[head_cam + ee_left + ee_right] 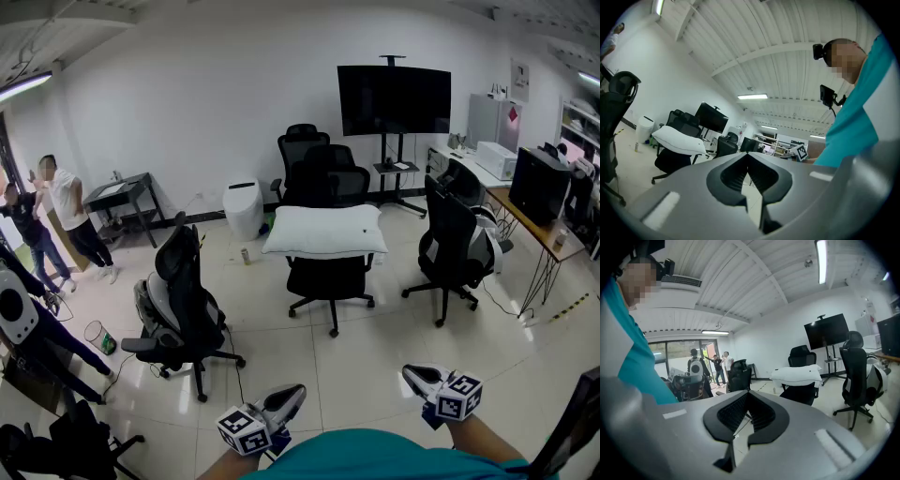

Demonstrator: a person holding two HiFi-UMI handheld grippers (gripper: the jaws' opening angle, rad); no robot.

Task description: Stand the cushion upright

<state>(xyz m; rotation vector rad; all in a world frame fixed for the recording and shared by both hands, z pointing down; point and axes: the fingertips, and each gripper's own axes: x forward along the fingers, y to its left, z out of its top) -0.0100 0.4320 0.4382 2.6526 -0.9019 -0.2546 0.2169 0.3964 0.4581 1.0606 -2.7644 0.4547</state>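
A white cushion [325,231] lies flat across the seat of a black office chair [328,278] in the middle of the room. It also shows in the left gripper view, cushion [677,138], and in the right gripper view, cushion [796,374]. My left gripper [291,397] and right gripper [412,376] are held low near my body, well short of the chair. Both are shut with nothing between the jaws. The left gripper [748,156] and right gripper [746,394] each show tips meeting.
Black office chairs stand at left [183,305], right [455,248] and behind [314,159]. A TV on a stand [394,98] is at the back, a desk [534,220] runs along the right wall. Two people [52,216] stand far left. A white bin [244,206] sits by the wall.
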